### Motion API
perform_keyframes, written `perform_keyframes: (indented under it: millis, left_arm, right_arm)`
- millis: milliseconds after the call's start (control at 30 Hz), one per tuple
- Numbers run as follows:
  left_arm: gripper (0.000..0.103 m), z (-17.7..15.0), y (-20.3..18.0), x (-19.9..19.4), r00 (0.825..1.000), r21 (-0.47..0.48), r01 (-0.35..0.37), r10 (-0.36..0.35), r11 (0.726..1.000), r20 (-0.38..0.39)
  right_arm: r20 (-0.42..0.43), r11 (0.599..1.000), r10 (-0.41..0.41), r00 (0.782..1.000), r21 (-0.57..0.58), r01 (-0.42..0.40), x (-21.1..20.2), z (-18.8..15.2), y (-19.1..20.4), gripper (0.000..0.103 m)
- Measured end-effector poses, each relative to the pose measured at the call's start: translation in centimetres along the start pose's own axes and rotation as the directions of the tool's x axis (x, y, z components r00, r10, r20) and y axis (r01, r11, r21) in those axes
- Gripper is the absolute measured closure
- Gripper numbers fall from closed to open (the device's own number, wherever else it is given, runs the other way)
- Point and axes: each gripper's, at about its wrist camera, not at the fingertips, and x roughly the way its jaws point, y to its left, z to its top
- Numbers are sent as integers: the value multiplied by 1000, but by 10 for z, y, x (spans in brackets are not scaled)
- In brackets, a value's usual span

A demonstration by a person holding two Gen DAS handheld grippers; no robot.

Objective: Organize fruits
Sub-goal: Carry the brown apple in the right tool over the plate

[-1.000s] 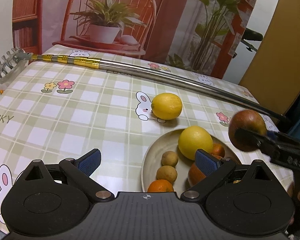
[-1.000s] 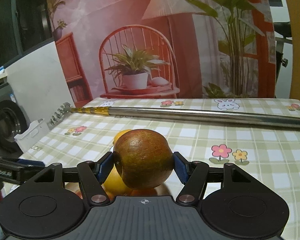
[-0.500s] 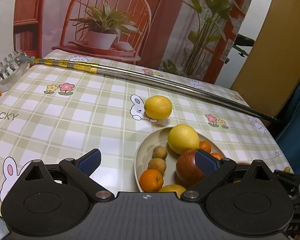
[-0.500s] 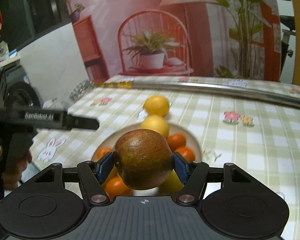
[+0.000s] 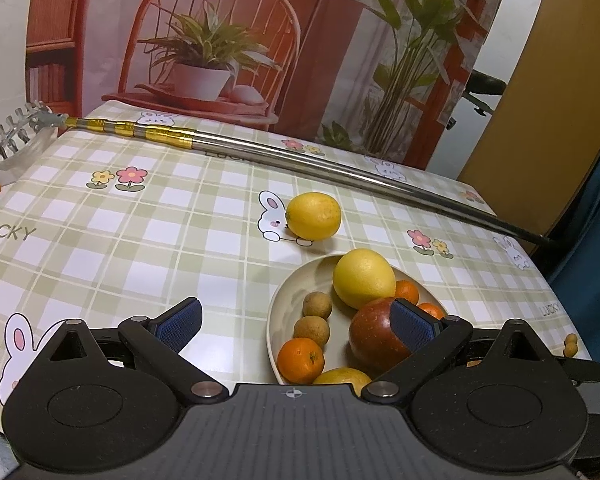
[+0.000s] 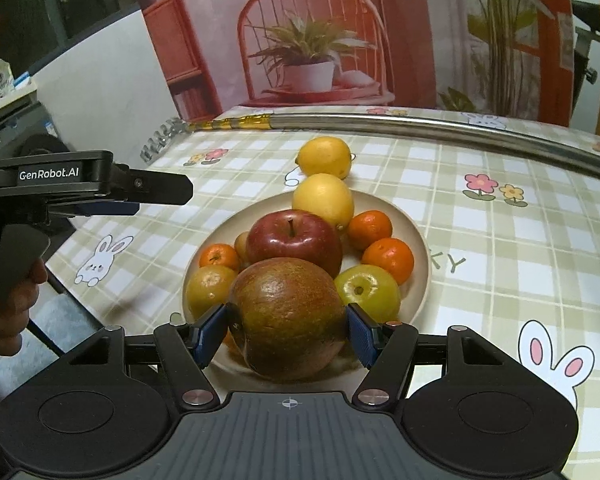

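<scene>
Over the checked-cloth worktop (image 6: 500, 240), my right fingers (image 6: 287, 330) clench the russet-brown round apple (image 6: 286, 316) above the crowded beige plate (image 6: 418, 240) for placing, left fingers (image 5: 296, 322) released.

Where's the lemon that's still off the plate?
In the left wrist view the loose lemon lies on the tablecloth just beyond the plate, beside a printed bunny and short of the metal pole.
</scene>
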Motion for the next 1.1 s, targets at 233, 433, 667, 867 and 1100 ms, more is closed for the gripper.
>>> perform_keyframes:
  millis: [233, 433, 667, 867, 1100]
  left_arm:
    - [2, 0, 0, 1, 1000, 2, -6, 6, 1000, -6]
    - [2, 0, -1, 0, 1000, 11, -3, 3, 1000, -5]
    - [2, 0, -1, -1, 1000, 13, -4, 4, 1000, -5]
    - [2, 0, -2, -1, 1000, 10, -8, 8, 1000, -6]
    - [2, 0, -2, 0, 1000, 9, -9, 9, 1000, -7]
  right_arm:
    - [14, 998, -41, 999, -48, 41, 3, 4, 1, 43]
    - [11, 992, -71, 997, -108, 72, 7, 2, 10, 42]
    - [1, 996, -54, 999, -64, 54, 5, 1, 6, 42]
    - [-3, 998, -51, 999, -49, 50, 5, 2, 3, 41]
    - [1, 999, -35, 999, -4, 35, 3, 5, -3, 39]
